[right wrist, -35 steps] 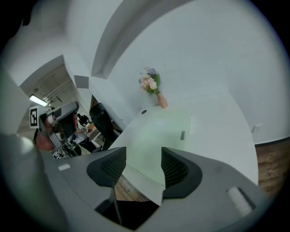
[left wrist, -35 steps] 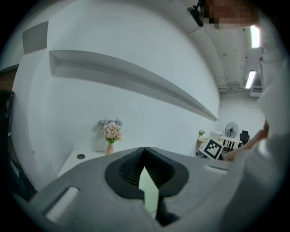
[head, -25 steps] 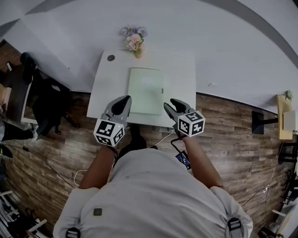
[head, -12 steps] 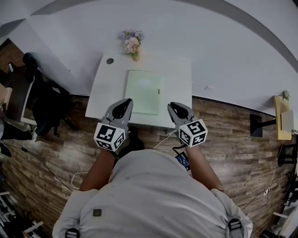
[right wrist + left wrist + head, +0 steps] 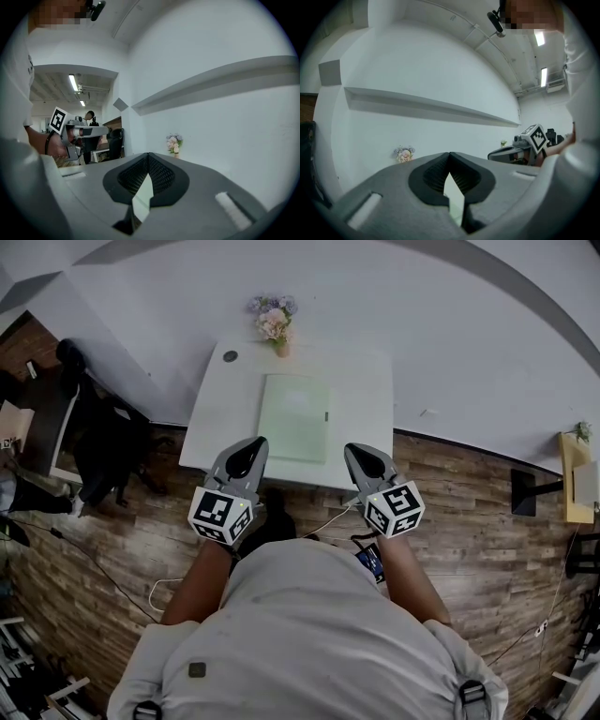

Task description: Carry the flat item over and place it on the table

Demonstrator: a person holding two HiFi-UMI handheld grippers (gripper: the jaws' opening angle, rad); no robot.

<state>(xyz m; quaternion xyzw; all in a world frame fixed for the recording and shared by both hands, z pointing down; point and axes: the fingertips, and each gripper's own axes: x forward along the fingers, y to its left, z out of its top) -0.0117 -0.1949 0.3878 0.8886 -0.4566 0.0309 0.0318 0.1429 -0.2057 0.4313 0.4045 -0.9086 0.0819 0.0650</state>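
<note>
Right fingers (image 5: 161, 176): pressed together at the tips, nothing between them. A second ago they stood spread, and they are closing to a full meet at this moment. Left fingers (image 5: 431, 176): likewise tip to tip and empty.

Right gripper (image 5: 360, 452) and left gripper (image 5: 251, 444): held side by side just off the near edge of the table (image 5: 217, 423), over the wooden floor. A second ago the right gripper reached slightly over that edge; now both sit just short of it, drawn towards the person.

Flat item (image 5: 294, 416): a pale green sheet lying flat on the middle of the table, square to its edges, touched by neither gripper. Its place on the table matches the earlier frames.

Flowers (image 5: 274, 322): at the far edge of the table, beyond the flat item. A small dark disc (image 5: 230, 356) lies at the far left corner.

Reading: with the item at rest on the table, both grippers empty and clear of it, the placing appears complete. The closing of the right fingers suggests a release already finished, with no fresh grasp begun.
</note>
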